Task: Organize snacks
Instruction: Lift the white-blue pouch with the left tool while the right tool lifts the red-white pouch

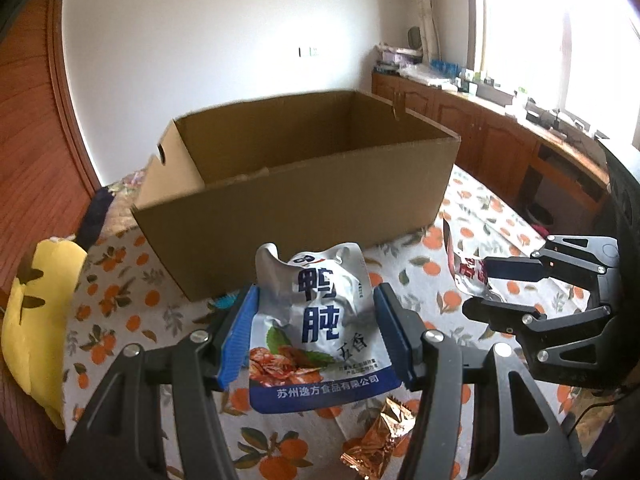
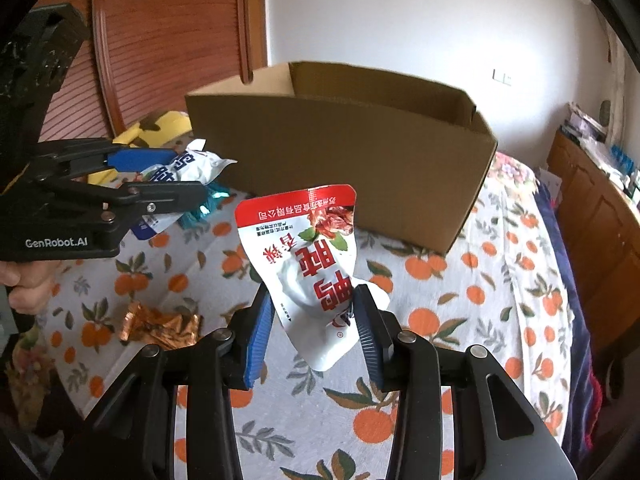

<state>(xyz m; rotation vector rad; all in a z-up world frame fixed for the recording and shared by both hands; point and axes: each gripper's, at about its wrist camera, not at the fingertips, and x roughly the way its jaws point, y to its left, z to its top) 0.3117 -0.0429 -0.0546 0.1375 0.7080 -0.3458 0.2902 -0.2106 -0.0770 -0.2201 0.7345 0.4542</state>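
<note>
My left gripper [image 1: 316, 320] is shut on a white and blue snack pouch [image 1: 320, 332] and holds it above the cloth, in front of an open cardboard box [image 1: 304, 208]. My right gripper [image 2: 314, 328] is shut on a white and red snack pouch [image 2: 312, 264], held upside down, also in front of the box [image 2: 340, 160]. In the left wrist view the right gripper [image 1: 492, 284] is at the right with the red pouch [image 1: 466, 264]. In the right wrist view the left gripper [image 2: 176, 176] is at the left with the blue pouch [image 2: 188, 168]. A copper foil snack [image 1: 380, 440] lies on the cloth.
An orange-print cloth [image 2: 480, 280] covers the surface. A yellow plush toy [image 1: 36, 320] lies at the left. A teal wrapper [image 2: 208, 204] lies by the box's near wall. A wooden door [image 2: 160, 40] and wooden cabinets [image 1: 500, 136] stand behind. The copper snack [image 2: 160, 326] lies near the left hand.
</note>
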